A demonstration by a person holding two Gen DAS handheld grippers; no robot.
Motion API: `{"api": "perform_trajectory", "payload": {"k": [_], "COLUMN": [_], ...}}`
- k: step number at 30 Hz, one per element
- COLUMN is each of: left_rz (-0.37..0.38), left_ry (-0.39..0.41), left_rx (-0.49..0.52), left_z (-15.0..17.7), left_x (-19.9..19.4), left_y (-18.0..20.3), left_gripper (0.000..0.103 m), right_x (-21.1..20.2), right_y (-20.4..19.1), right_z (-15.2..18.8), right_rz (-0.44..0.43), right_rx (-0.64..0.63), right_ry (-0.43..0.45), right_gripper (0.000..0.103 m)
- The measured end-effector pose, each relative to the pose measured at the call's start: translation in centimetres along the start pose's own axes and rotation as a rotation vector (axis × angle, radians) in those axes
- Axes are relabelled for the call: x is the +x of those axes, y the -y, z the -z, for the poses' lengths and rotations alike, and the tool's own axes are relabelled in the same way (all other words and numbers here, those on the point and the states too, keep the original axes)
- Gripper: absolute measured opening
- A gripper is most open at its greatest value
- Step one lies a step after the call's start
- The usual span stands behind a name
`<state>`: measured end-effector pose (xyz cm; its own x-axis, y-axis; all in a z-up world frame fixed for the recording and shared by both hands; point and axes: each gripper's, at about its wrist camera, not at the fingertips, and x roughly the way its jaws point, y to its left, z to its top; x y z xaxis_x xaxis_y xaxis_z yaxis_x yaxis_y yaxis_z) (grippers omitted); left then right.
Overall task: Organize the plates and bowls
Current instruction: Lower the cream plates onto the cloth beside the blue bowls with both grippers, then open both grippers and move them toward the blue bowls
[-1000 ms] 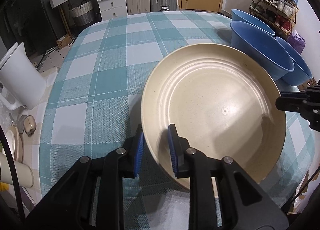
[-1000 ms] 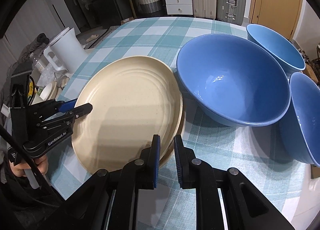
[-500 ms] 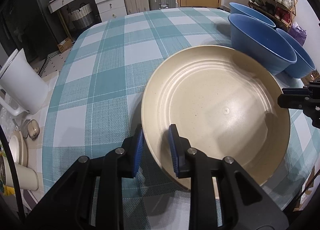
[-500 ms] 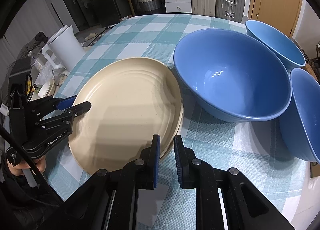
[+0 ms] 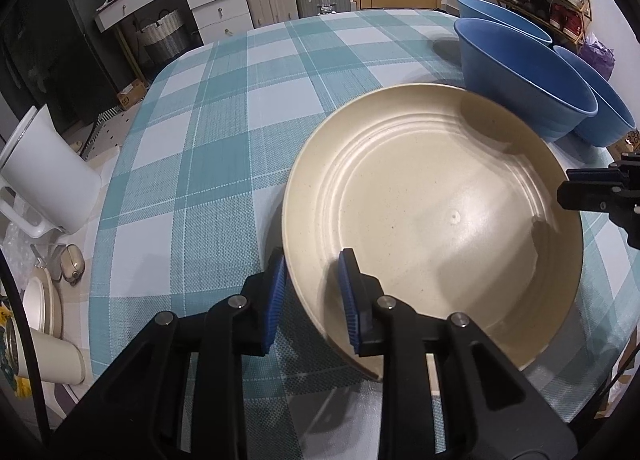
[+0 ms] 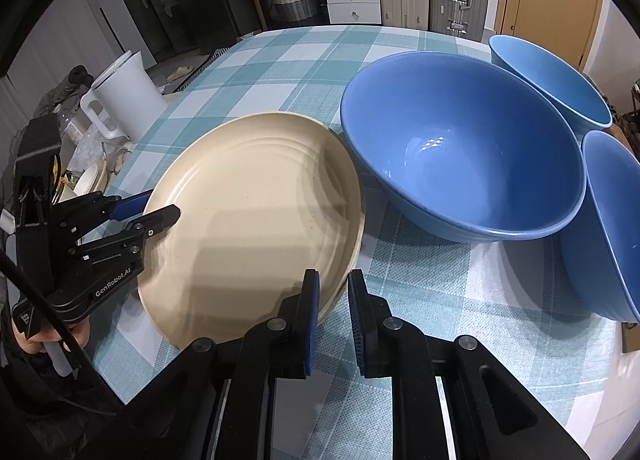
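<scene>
Two grippers: both are being held at opposite rims of one cream plate.
Cream plate [image 5: 436,196]: is being held tilted above the checked tablecloth [image 5: 224,108], its far rim just beside the nearest blue bowl; a second cream rim is being shown directly beneath it in the right wrist view, so a stack of two is likely.
Left gripper [image 5: 310,292]: is being clamped on the plate's near rim, one blue pad under the rim, the other pressing inside the dish.
Right gripper [image 6: 333,314]: is being kept clenched at the plate's opposite edge; its left pad is lying against the rim, though whether the rim is truly being pinched cannot be told.
Blue bowls: three are being kept upright on the cloth, a large one [image 6: 460,148] nearest the plate, two more [image 6: 548,80] [image 6: 612,228] close behind and beside it.
White jug [image 5: 44,176]: is being kept off the table's edge, well apart from the dishes.
</scene>
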<state>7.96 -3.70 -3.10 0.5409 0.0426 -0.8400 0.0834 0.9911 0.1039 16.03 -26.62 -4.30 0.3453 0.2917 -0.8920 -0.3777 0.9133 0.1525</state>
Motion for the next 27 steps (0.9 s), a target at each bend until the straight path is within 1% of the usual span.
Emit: {"api": "perform_trajectory", "payload": {"k": [6,7,8,9,10,11,12,13,15,16,17,19,20,23,24,25,27], "left_rz": [0.054,0.061,0.07,0.078,0.087,0.098,0.105,0.119,0.146,0.157,0.17,0.189,0.194,0.188,0.19,0.192,0.196], "left_ry": [-0.019,-0.02,-0.017,-0.013,-0.006,0.003,0.012,0.025,0.043,0.051,0.06,0.072,0.079,0.109,0.122,0.128,0.136], "left_rx": [-0.038,-0.042,-0.048,-0.053,-0.058,-0.066,-0.074,-0.081,-0.097,-0.106,-0.114,-0.122,-0.124,-0.133,-0.136,-0.136,-0.133], "left_z": [-0.1,0.0,0.0,0.0,-0.1,-0.1,-0.2,-0.3,-0.5,-0.6,-0.8,-1.2,-1.4,-2.0,-2.1,-2.3,-2.7], "left_x": [0.0,-0.1,-0.2,-0.4,-0.6,-0.9,-1.2,-1.6,-2.5,-2.8,-3.2,-4.0,-4.4,-5.5,-5.9,-6.2,-6.8], "left_y": [-0.7,-0.8,-0.9,-1.0,-1.1,-1.2,-1.3,-1.5,-1.7,-1.8,-1.9,-2.1,-2.1,-2.2,-2.2,-2.2,-2.0], "left_gripper": [0.03,0.032,0.036,0.043,0.046,0.055,0.062,0.064,0.078,0.08,0.08,0.082,0.085,0.102,0.102,0.102,0.102], "right_x": [0.0,-0.1,-0.3,-0.6,-0.8,-1.2,-1.5,-1.9,-2.5,-2.8,-3.2,-4.0,-4.4,-5.6,-5.9,-6.3,-7.0], "right_y": [0.0,0.1,0.0,-0.1,-0.1,-0.2,-0.2,-0.2,-0.3,-0.3,-0.3,-0.3,-0.2,-0.1,0.0,0.1,0.3], "right_z": [0.1,0.2,0.2,0.2,0.2,0.2,0.2,0.2,0.2,0.2,0.2,0.1,0.1,-0.1,-0.1,-0.2,-0.3], "right_rz": [-0.008,-0.012,-0.022,-0.029,-0.036,-0.048,-0.057,-0.062,-0.069,-0.073,-0.079,-0.087,-0.086,-0.095,-0.099,-0.095,-0.081], "right_rx": [0.007,0.006,0.001,-0.001,-0.002,-0.006,-0.007,-0.007,-0.008,-0.007,-0.006,-0.007,-0.005,0.002,0.005,0.008,0.013], "right_ry": [-0.008,-0.007,-0.003,0.002,0.008,0.017,0.025,0.033,0.045,0.052,0.059,0.079,0.087,0.12,0.126,0.135,0.155], "right_gripper": [0.016,0.018,0.024,0.028,0.037,0.047,0.05,0.055,0.064,0.071,0.076,0.08,0.085,0.092,0.095,0.1,0.101]}}
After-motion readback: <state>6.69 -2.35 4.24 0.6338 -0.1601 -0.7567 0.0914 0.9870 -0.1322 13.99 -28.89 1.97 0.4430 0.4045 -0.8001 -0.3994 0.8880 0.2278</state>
